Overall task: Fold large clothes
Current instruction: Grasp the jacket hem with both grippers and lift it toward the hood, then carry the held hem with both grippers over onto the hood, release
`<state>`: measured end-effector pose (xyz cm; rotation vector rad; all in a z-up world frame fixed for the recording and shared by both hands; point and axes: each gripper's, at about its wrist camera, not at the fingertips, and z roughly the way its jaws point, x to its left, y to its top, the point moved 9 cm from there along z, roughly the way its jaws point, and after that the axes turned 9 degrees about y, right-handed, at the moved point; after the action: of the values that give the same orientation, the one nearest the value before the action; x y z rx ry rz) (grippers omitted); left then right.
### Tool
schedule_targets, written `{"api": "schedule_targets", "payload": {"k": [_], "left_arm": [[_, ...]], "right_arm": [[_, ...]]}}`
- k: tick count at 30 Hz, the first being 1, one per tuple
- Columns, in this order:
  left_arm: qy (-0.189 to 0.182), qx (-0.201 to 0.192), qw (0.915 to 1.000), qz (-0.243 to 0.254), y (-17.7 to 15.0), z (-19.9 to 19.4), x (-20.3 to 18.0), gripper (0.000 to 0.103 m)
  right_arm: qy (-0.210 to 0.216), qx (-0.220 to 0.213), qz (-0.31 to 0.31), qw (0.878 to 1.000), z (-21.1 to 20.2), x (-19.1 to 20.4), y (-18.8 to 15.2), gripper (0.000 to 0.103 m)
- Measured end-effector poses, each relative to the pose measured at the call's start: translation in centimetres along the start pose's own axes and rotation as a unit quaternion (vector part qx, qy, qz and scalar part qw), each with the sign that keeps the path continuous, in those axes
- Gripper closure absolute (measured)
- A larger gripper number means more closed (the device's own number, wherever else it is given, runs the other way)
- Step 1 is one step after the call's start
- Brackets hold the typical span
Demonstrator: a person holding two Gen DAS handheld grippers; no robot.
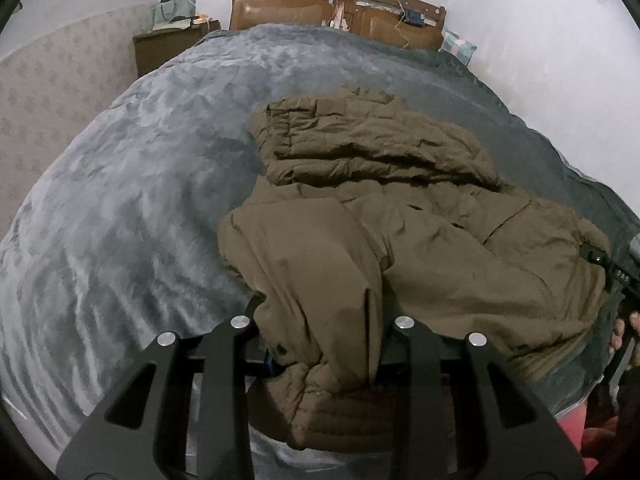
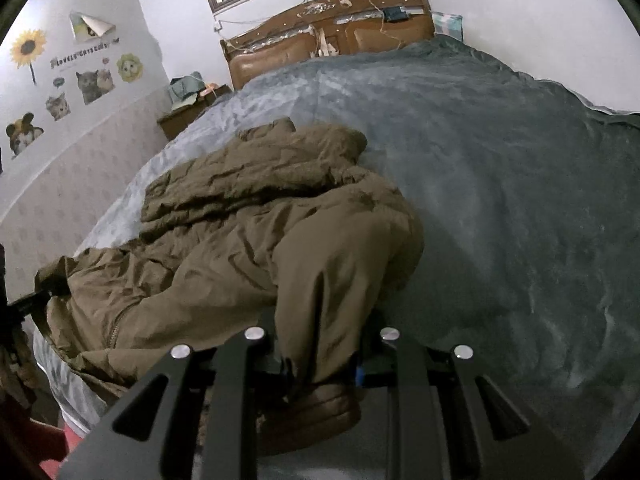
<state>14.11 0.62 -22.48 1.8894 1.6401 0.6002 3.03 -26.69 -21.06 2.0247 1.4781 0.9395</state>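
**Entry: one padded brown jacket, on the bed, held at both near corners**

Left wrist view. We list a brown jacket (image 1: 380, 208) spread on the grey blanket (image 1: 120, 200) of the bed, its near edge lifted. The left gripper (image 1: 324, 360) has its fingers closed on a bunched fold of the near hem, and the quilted lining hangs below them. At the far right edge the other gripper (image 1: 616, 276) shows only in part, with a hand (image 1: 624, 332) beneath it. A wooden headboard (image 1: 340, 4) and a nightstand (image 1: 168, 44) stand beyond.

Right wrist view. The same jacket (image 2: 248, 220) lies left of centre on the blanket (image 2: 500, 200). The right gripper (image 2: 320, 364) has its fingers clamped on a gathered fold at the near edge, with lining drooping underneath.

Handling. We judge the jacket soft, bulky and springy: the padding will puff back, the smooth shell may slide, and its weight will sag between the two holds. The hem corners or the side seams seem the best places to hold, with shell and lining taken together.

Not made out. The fingertips in both views are buried in cloth. We cannot place the sleeves, or a collar or hood, for certain in the rumpled far part. The jacket's underside and the bed's near edge are hidden.
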Motion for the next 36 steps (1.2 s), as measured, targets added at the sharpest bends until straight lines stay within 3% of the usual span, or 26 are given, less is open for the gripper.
{"api": "schedule_targets", "payload": {"k": [7,15,24,32,36], "left_arm": [[-0.001,-0.017,0.9998,0.007,2.8,-0.1,-0.8,0.071],[-0.009,-0.042,0.999,0.015,6.9,-0.4,-1.6,0.071],[0.003,-0.061,0.9974,0.037,11.5,0.6,-2.6,0.071],[-0.004,-0.062,0.9978,0.024,16.4,2.2,-1.2,0.071],[0.017,-0.062,0.9973,0.034,18.5,3.2,-0.4,0.071]], "right_arm": [[-0.002,-0.01,-0.016,1.0,0.7,0.3,2.5,0.081],[0.005,-0.046,0.008,0.999,1.9,0.3,7.8,0.081],[0.008,-0.046,0.003,0.999,4.6,1.1,12.6,0.081],[0.008,-0.062,-0.001,0.998,6.4,1.1,17.8,0.081],[0.012,-0.062,-0.006,0.998,7.5,1.1,20.2,0.081]]}}
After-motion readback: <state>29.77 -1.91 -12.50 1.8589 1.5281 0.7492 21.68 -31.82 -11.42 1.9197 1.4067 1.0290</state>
